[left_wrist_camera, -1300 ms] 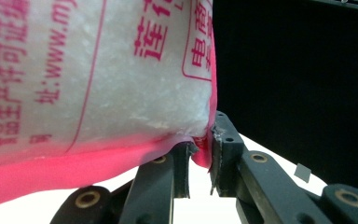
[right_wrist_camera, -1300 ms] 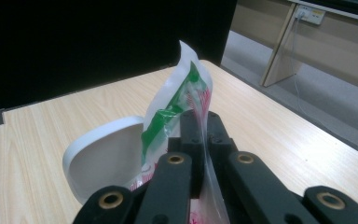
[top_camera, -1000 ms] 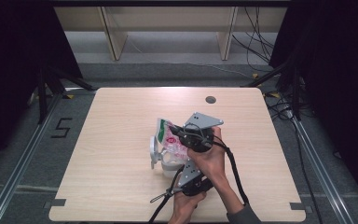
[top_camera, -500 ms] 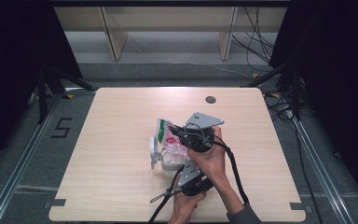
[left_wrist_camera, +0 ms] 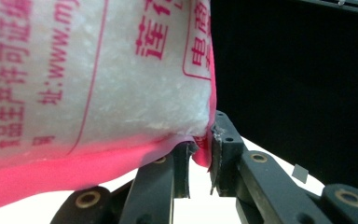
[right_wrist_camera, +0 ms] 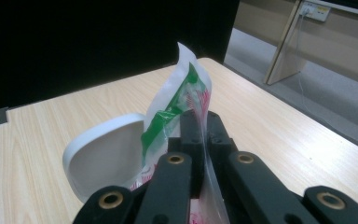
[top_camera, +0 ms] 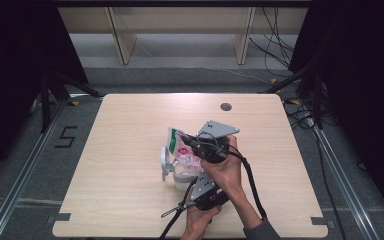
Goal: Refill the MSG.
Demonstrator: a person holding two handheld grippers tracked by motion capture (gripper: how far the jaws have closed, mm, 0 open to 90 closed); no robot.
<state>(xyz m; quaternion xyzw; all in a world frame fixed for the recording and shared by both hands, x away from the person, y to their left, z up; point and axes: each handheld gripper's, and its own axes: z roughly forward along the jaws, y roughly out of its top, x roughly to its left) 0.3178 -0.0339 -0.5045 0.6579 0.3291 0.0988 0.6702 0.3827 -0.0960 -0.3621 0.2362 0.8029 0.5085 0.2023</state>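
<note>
The fingers of the right gripper (right_wrist_camera: 199, 140) are pressed together on the top edge of the bag (right_wrist_camera: 186, 100), with the green-and-white film pinched flat between them. The left gripper (left_wrist_camera: 199, 161) has its fingers (left_wrist_camera: 223, 144) clamped on the bag's red bottom seam (left_wrist_camera: 200, 156), a thin fold of plastic caught between the pads.

From the high view, the bag (top_camera: 182, 147) hangs between the two grippers over the middle of the bench (top_camera: 120, 200), just above and beside a white container (top_camera: 172, 170) with a flat upright lid. The right gripper (top_camera: 202, 147) holds the upper end; the left gripper (top_camera: 192, 187) sits nearer the person, at the lower end.

Against the pictures from a second ago, almost nothing has changed: both hands are where they were, the bag keeps the same tilt, and both grips look the same. That stillness suggests a pause with the bag stretched between two firm holds, probably readying to tear or open it, or to tip its white granular contents into the container. No opening in the bag is visible yet, and nothing can be seen pouring out.
</note>
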